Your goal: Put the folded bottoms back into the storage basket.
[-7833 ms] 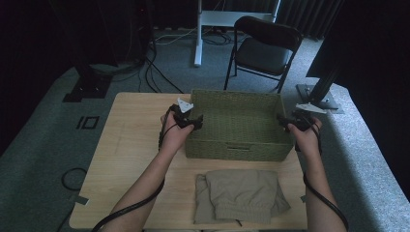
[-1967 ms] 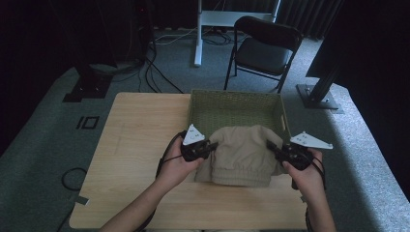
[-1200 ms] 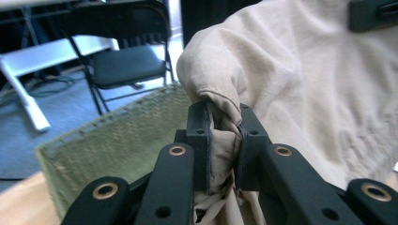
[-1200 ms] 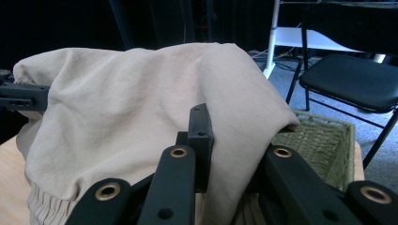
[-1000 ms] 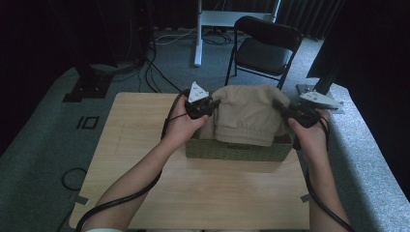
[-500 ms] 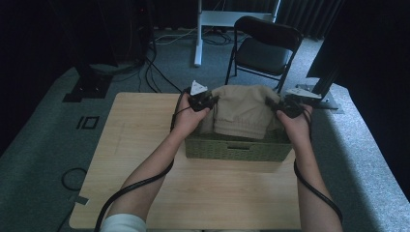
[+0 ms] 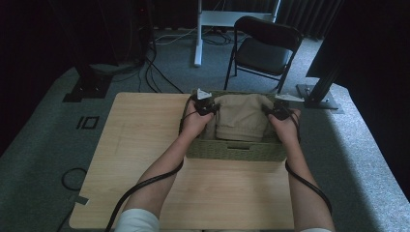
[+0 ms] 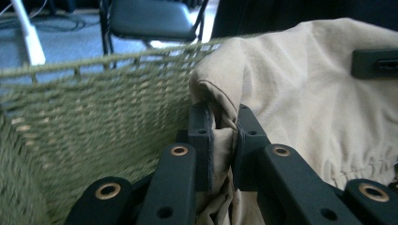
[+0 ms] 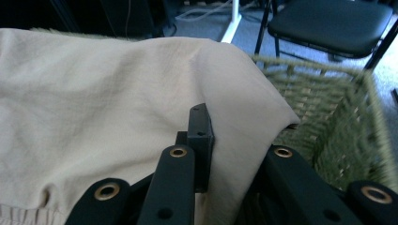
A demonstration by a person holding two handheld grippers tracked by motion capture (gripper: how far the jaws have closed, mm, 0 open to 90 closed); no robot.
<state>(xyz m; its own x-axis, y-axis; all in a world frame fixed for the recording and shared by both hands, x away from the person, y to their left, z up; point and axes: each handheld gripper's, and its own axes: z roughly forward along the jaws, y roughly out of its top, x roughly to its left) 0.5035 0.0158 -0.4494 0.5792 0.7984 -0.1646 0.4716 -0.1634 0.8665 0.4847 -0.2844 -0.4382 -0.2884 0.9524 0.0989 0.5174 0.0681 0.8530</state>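
From where I stand, the left gripper [image 7: 207,107] sits at the left end of the green woven basket [image 7: 232,150], its jaws pinched tight on a bunched fold of the beige cloth [image 7: 241,118]; the left gripper view makes that plain, with fabric squeezed between the two black pads [image 8: 201,140]. The cloth hangs stretched between both hands over the basket's opening, its lower part dipping inside, though the near wall hides how deep it goes and whether it touches the bottom. In the left gripper view the basket's weave [image 8: 94,122] is blurred. Over on the right, the right gripper [image 7: 279,112] holds the cloth's other end at the basket's right side; in the right gripper view the cloth [image 9: 117,93] drapes over the far jaw and hides it, so only one pad [image 9: 199,136] is visible, yet the fabric runs down between them and the jaws are clamped on it. A folding chair [image 7: 263,48] stands beyond the table [image 7: 145,135]. Compared with half a second ago, both hands have dropped a little and the cloth sits lower in the basket.
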